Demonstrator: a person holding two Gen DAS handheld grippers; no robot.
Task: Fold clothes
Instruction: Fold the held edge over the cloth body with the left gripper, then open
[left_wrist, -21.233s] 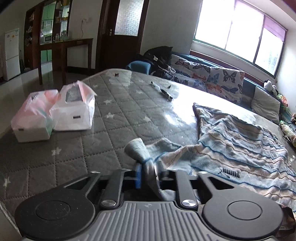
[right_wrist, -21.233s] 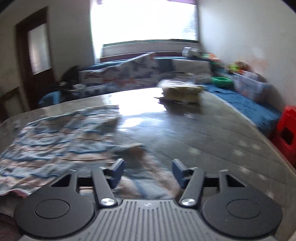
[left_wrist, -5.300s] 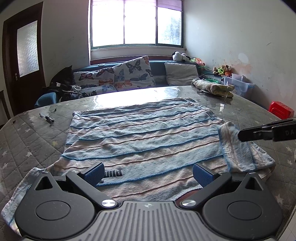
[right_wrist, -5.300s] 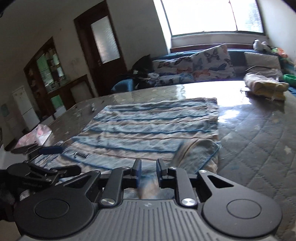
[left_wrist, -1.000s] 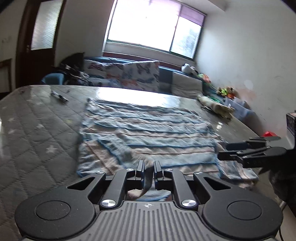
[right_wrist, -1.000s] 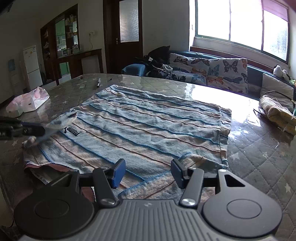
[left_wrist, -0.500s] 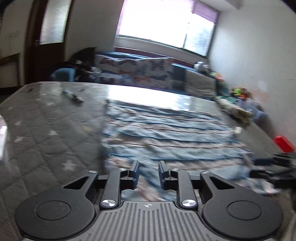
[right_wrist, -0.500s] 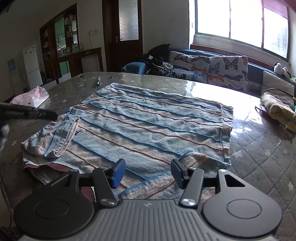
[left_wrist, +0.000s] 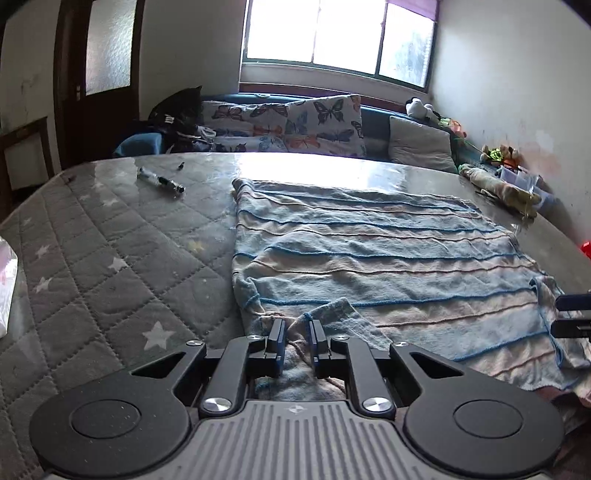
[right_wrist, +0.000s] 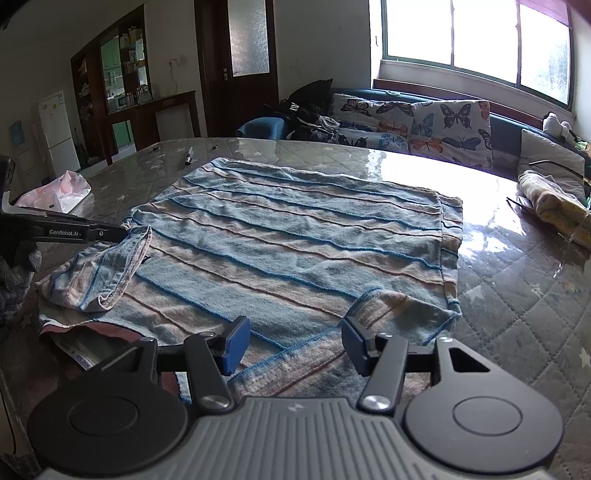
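While its jaws have just been closing to a narrow gap, the left hand-held gripper (left_wrist: 297, 332) straddles a ridge of the folded-in sleeve (right_wrist: 99, 273) at seven o'clock of the striped garment (left_wrist: 369, 251), which lies flat on the table (left_wrist: 110, 258). No pinch shows. Closing there could drag that sleeve back out. The right hand-held gripper (right_wrist: 295, 347) stands wide and empty over the five o'clock sleeve fold. Tissue packs (right_wrist: 62, 192) at nine, a pen (left_wrist: 160, 181) at eleven and a cloth bundle (right_wrist: 554, 210) at two lie clear.

Blue-striped garment (left_wrist: 369, 258), grey star-patterned quilted table cover (left_wrist: 110, 258)
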